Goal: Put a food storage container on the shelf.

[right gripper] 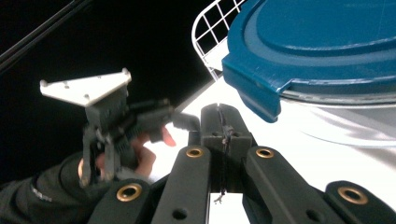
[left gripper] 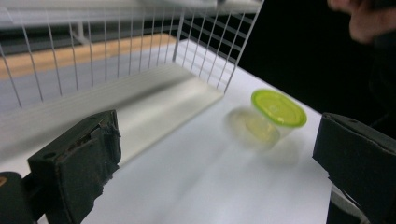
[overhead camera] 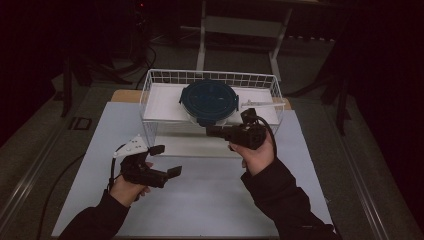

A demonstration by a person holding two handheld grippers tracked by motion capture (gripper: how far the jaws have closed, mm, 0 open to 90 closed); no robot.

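- A white wire basket (overhead camera: 150,87) with a flat white shelf is seen standing at the far side of a pale, smooth table (overhead camera: 200,200).
- A round container (overhead camera: 209,102) with a dark blue, ridged plastic lid rests on the shelf; its tabbed rim is shown close up in the right gripper view.
- The left gripper (overhead camera: 165,161) is held low over the table, its black jaws spread wide apart.
- The right gripper (right gripper: 223,128) is held just before the container, jaws pressed together on nothing.
- A small clear tub (left gripper: 271,122) with a glossy lime-green lid is recorded on the table beside the basket in the left gripper view.
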